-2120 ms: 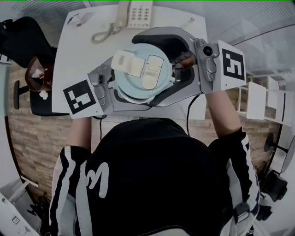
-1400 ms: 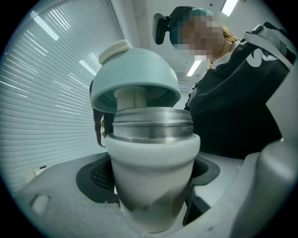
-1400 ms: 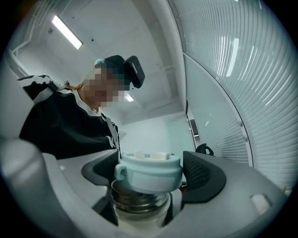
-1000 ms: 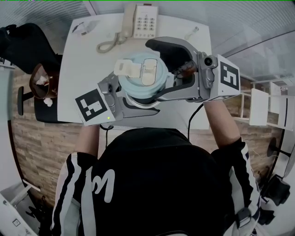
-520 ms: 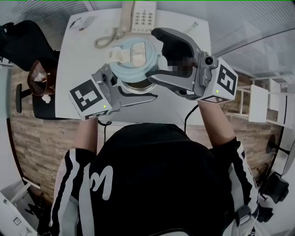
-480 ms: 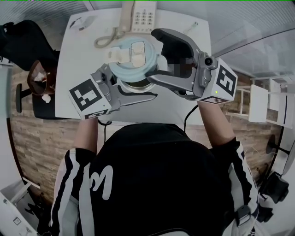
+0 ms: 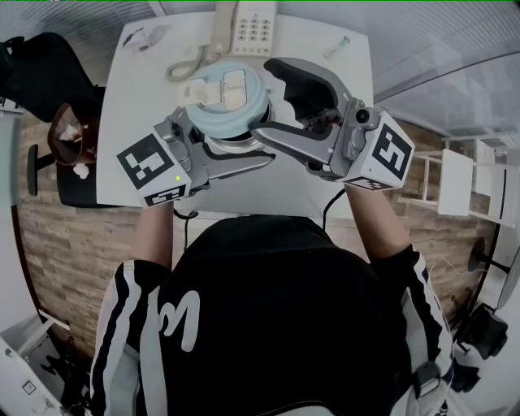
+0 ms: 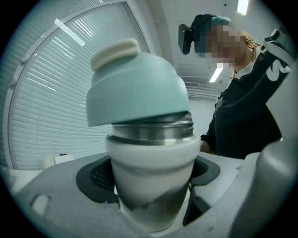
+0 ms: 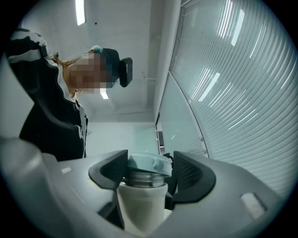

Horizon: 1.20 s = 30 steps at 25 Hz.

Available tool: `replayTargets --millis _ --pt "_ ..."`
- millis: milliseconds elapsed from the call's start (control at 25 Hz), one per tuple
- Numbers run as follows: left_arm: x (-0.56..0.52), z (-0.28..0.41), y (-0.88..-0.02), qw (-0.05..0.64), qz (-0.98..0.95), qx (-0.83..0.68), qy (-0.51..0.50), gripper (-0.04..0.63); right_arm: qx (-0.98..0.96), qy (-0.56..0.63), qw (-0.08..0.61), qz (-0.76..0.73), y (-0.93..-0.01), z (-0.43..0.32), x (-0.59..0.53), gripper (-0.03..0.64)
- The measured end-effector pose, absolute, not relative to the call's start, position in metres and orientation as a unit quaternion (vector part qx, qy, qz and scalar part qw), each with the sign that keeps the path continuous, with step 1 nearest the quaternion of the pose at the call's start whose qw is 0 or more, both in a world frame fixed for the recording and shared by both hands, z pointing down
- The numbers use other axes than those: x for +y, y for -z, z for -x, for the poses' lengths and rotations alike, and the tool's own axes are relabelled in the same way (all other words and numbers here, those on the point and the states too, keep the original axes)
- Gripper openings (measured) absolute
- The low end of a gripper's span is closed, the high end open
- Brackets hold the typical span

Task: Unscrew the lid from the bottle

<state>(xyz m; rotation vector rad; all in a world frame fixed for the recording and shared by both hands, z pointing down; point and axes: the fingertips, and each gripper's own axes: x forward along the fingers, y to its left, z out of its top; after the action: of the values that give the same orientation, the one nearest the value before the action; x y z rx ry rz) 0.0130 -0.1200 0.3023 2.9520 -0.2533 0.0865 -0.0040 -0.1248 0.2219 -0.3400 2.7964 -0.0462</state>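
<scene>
Head view: the lid (image 7: 223,91) is seen upper centre, over the table (image 7: 142,97). Left gripper view: the bottle (image 8: 151,160), judged stiff and slick, is clamped at its white body by the left hand-held gripper (image 8: 149,179). Right gripper view: the lid's rim is flanked, not yet pinched, by the right hand-held gripper (image 9: 149,173), jaws just closing.

Lid (image 7: 223,101): pale teal, cream flip tab. Bottle (image 8: 149,158): white body, bare steel neck. Left gripper (image 8: 150,186) and right gripper (image 9: 149,173): grey shells, black dimpled pads, cubes with black-and-white square markers. Table (image 7: 134,97): white. Phone (image 7: 244,24), 12 o'clock: off-white. Person's top (image 7: 276,325): black, white sleeve stripes. Floor (image 7: 57,244), 9 o'clock: brown wood planks.
</scene>
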Motion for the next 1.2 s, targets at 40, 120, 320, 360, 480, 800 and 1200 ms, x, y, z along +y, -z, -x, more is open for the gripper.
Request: replayTargets --millis 40,120,320,360,480,800,1200 --pt "-0.121 -0.013 -0.301 0.088 -0.992 -0.087 -0.027 0.436 0.98 0.015 0.16 0.12 -0.223 0.004 -0.124 0.293" --pt "-0.122 -0.013 -0.3 0.085 -0.992 -0.093 -0.027 0.436 0.979 0.014 0.161 0.122 -0.222 0.003 -0.123 0.287" --pt "-0.127 -0.008 -0.298 0.083 -0.991 -0.106 -0.022 0.436 0.978 -0.001 0.155 0.137 -0.221 0.0 -0.121 0.27" --pt "-0.128 -0.007 -0.298 0.082 -0.99 -0.11 -0.022 0.436 0.978 -0.005 0.153 0.143 -0.221 -0.003 -0.121 0.267" --pt "-0.131 -0.002 -0.301 0.071 -0.99 -0.121 -0.032 0.436 0.975 -0.019 0.141 0.173 -0.22 -0.014 -0.121 0.24" --pt "-0.139 0.01 -0.304 0.061 -0.986 -0.149 -0.03 0.436 0.967 -0.041 0.078 0.241 -0.235 -0.023 -0.123 0.191" --pt "-0.142 0.016 -0.309 0.054 -0.981 -0.186 -0.023 0.436 0.953 -0.031 0.043 0.297 -0.257 -0.034 -0.123 0.101"
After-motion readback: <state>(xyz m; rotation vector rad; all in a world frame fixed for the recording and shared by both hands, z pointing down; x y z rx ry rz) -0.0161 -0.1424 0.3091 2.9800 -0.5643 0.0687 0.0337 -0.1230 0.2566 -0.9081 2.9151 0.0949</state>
